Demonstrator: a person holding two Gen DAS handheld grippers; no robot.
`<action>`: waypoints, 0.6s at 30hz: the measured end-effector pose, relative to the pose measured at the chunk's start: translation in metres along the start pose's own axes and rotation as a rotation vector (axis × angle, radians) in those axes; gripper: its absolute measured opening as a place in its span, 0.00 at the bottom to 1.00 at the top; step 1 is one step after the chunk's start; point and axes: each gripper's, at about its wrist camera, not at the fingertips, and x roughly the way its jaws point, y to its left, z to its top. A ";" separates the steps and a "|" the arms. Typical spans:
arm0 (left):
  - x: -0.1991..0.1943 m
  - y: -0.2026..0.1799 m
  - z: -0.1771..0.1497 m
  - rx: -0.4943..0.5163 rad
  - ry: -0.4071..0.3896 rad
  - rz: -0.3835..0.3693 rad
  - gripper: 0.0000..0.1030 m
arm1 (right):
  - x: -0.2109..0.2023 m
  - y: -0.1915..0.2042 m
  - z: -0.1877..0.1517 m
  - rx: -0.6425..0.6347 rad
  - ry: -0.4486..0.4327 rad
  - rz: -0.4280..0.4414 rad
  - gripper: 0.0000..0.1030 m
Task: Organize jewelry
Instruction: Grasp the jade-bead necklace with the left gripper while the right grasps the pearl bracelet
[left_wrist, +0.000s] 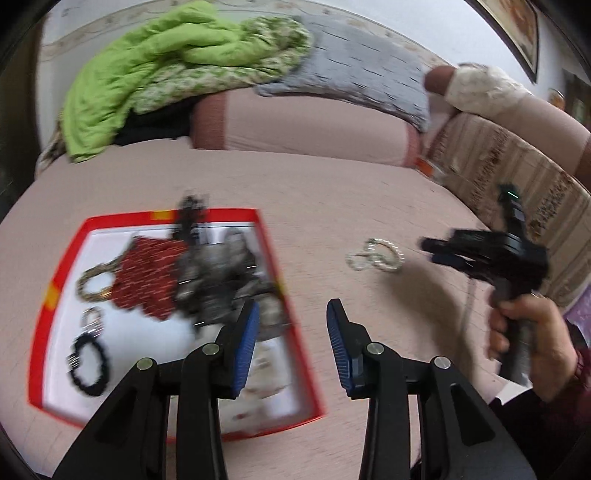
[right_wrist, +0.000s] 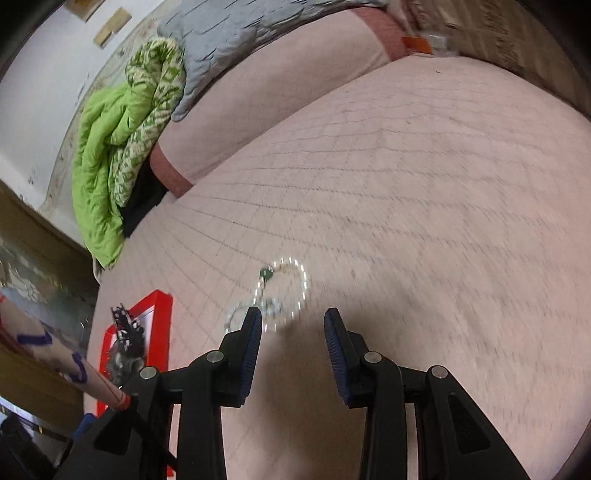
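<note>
The pearl bracelet (right_wrist: 282, 291) lies on the pink bedspread (right_wrist: 406, 206) just beyond the right gripper (right_wrist: 293, 332), jaws apart, empty. The left gripper (left_wrist: 291, 332), likewise parted, hangs beside the red tray (left_wrist: 59, 266) holding beaded jewelry (left_wrist: 147, 273).

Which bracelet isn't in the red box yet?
The pearly white bracelet. It lies alone on the pink bedspread, while the others sit inside the red box.

Jewelry heap (left_wrist: 207, 273) in tray (left_wrist: 55, 288); bead bracelet (left_wrist: 375, 255) on bed (left_wrist: 332, 192), right of tray.
</note>
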 end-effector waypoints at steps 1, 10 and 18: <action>0.005 -0.007 0.003 0.011 0.010 -0.010 0.36 | 0.008 0.001 0.007 -0.024 0.010 -0.015 0.37; 0.049 -0.042 0.033 0.039 0.093 -0.048 0.37 | 0.075 0.024 0.023 -0.266 0.135 -0.170 0.22; 0.108 -0.066 0.056 0.003 0.197 -0.097 0.41 | 0.039 0.014 0.034 -0.284 0.018 -0.281 0.10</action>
